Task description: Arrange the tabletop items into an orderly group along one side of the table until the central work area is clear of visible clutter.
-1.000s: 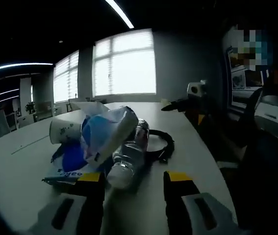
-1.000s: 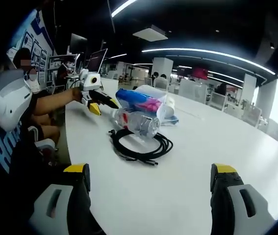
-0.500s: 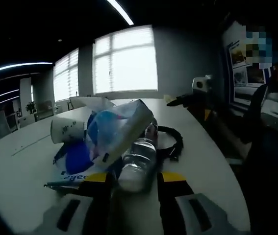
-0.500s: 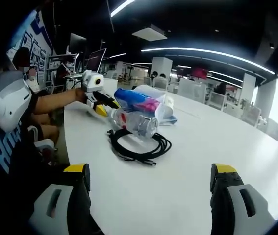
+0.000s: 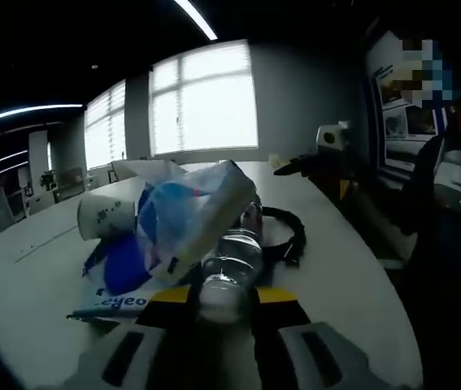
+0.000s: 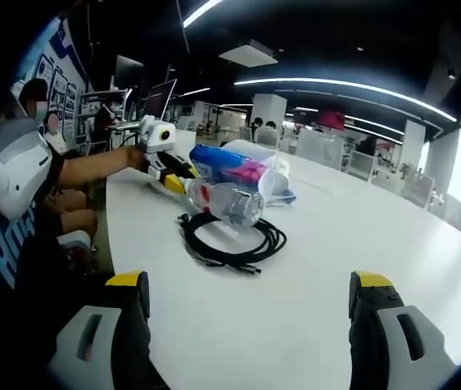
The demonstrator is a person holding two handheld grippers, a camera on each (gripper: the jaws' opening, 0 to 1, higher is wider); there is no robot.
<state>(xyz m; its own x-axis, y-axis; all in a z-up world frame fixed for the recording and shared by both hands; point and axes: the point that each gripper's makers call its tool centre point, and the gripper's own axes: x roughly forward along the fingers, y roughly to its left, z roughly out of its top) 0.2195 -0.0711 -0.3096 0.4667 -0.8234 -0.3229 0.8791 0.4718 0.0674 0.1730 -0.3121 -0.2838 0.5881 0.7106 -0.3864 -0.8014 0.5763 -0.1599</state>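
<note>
Closing in, the left gripper (image 5: 214, 302) is now clamped on the clear bottle (image 5: 228, 272), its jaws narrower than a second ago; the right gripper (image 6: 246, 296) is held wide apart, short of the black cable (image 6: 234, 241).

In your left gripper view, the flat blue-and-white packet (image 5: 112, 302) lying under the pile carries dark letters that read roughly "eyeo"; the rest of the word is cut off. The paper cup (image 5: 106, 217) bears small dark marks you cannot read, and the wall posters (image 5: 397, 89) are too blurred
</note>
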